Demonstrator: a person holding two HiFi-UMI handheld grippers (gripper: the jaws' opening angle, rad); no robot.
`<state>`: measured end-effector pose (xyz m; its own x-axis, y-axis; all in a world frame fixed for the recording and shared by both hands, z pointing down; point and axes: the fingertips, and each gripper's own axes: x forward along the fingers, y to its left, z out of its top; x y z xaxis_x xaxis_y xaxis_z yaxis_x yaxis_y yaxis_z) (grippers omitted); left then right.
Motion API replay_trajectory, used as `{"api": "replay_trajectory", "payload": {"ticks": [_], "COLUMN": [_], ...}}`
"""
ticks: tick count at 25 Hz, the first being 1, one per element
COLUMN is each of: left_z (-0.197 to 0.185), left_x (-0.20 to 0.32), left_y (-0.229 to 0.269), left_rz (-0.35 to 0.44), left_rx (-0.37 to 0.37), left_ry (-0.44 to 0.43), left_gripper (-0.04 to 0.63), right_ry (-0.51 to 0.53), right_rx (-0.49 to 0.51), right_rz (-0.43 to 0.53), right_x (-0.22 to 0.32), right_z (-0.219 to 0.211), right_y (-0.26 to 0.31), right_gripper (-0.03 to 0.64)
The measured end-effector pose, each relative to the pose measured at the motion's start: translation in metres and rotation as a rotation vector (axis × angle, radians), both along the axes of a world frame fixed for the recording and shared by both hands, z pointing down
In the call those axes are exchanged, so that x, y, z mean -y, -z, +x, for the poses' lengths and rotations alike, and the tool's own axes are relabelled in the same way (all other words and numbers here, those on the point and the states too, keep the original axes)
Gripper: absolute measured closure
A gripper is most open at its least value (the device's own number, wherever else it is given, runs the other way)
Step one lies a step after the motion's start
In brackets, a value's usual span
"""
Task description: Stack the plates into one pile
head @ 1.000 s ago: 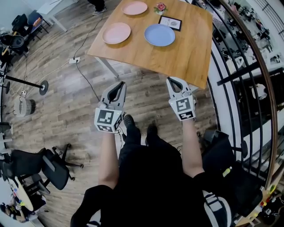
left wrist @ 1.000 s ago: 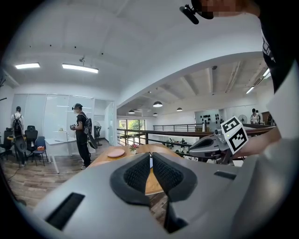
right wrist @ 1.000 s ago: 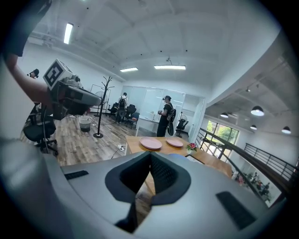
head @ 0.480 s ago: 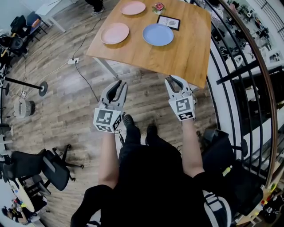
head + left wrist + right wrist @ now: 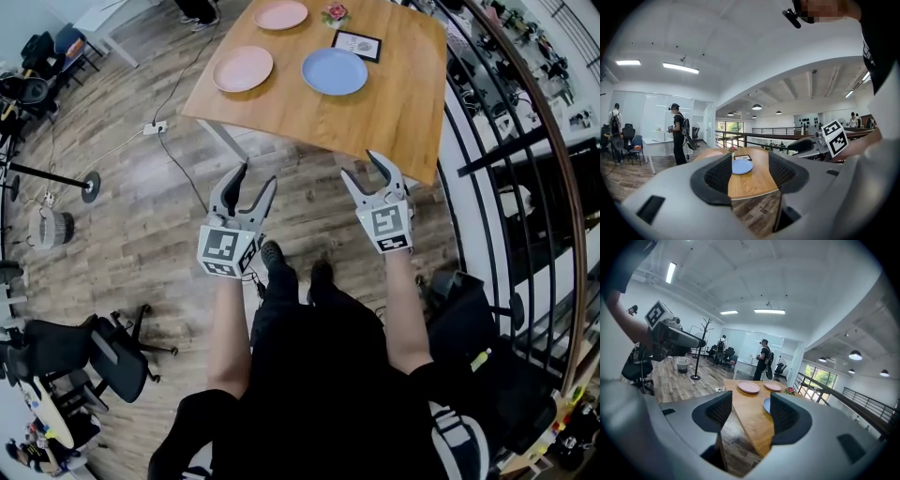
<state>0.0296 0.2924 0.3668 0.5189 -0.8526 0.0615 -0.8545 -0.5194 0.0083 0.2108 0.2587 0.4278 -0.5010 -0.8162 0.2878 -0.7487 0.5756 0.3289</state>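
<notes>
Left tongs (image 5: 255,178) and right tongs (image 5: 362,169), jaws just spread wide with nothing between, hang short of the worktop (image 5: 394,103), seemingly readied for its three separate plates (image 5: 335,71).

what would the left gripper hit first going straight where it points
The left gripper would likely meet the near edge of the wooden table, or skim over its top toward the blue plate; depth is unclear.

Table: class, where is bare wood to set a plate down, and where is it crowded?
Bare: the near half of the table, from the blue plate to the near edge. Crowded: the far end, holding both pink plates, flower and framed card.
</notes>
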Motion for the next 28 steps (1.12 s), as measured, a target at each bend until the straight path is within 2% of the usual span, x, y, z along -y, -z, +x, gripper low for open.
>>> {"api": "replay_trajectory", "payload": {"ticks": [10, 17, 28], "left_z": [-0.008, -0.026, -0.058], "left_x": [0.010, 0.027, 0.067], "left_y": [-0.005, -0.005, -0.008], "left_rz": [-0.007, -0.015, -0.037], "left_rx": [0.006, -0.002, -0.019], "left_ry": [-0.007, -0.014, -0.046], "left_gripper": [0.347, 0.347, 0.347], "right_ry": [-0.033, -0.053, -0.105], "right_rx": [-0.002, -0.036, -0.036], "right_rz": [-0.018, -0.039, -0.053], "right_x": [0.008, 0.023, 0.055], "right_z": [0.000, -0.017, -0.043], "right_y": [-0.008, -0.013, -0.014], "right_gripper": [0.347, 0.345, 0.347]}}
